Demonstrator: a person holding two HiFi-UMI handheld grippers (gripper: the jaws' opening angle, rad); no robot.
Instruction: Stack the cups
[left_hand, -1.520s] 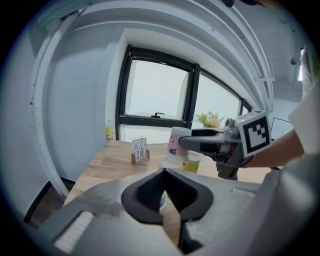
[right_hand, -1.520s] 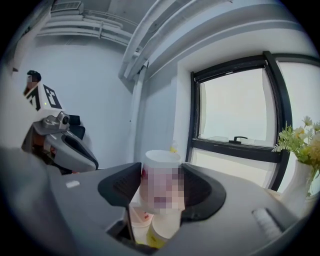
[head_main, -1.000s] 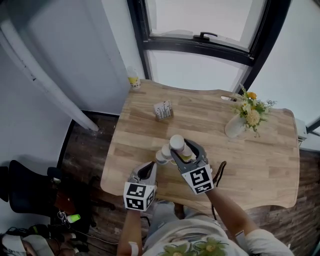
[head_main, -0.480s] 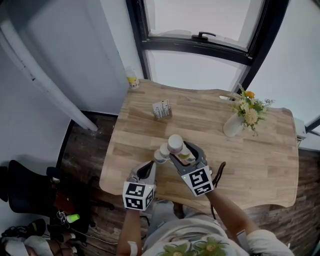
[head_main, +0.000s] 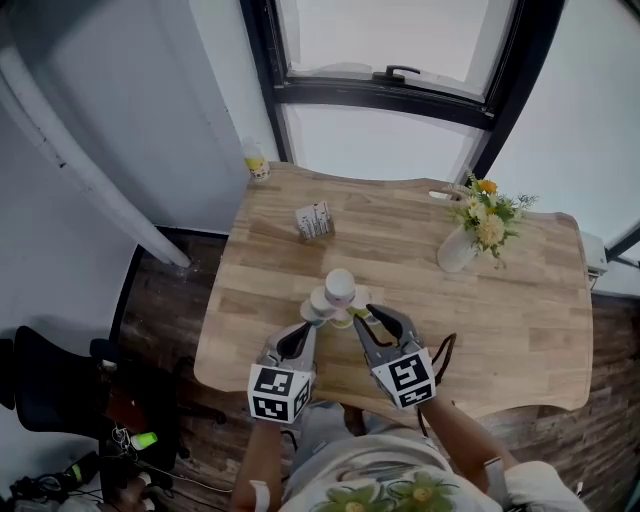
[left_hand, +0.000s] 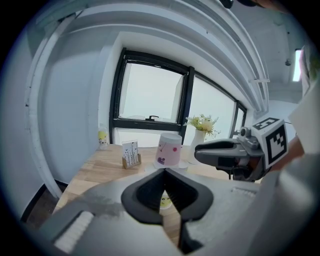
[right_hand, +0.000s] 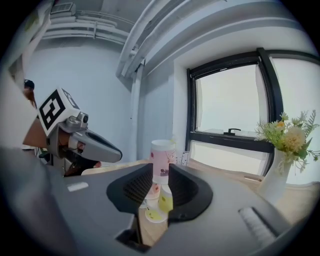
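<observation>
The wooden counter (head_main: 520, 310) stood under a dark-framed window (head_main: 390, 75). My left tongs (head_main: 303, 333) hung over the counter's near edge with their jaws together and nothing in them. My right tongs (head_main: 372, 322) were beside them, also at the near edge. Their jaws had just been closing and stood a narrow gap apart with nothing between them. A white vase of flowers (head_main: 462, 245) stood near the far right corner. The cups were grouped just ahead of both tongs, near the middle of the near edge. An upturned pink-printed cup (head_main: 340, 287) sat on top of the lower cups (head_main: 314, 310), untouched by either tongs. A small card holder (head_main: 313, 221) stood toward the far left, and a little bottle (head_main: 257, 165) at the far left corner.
</observation>
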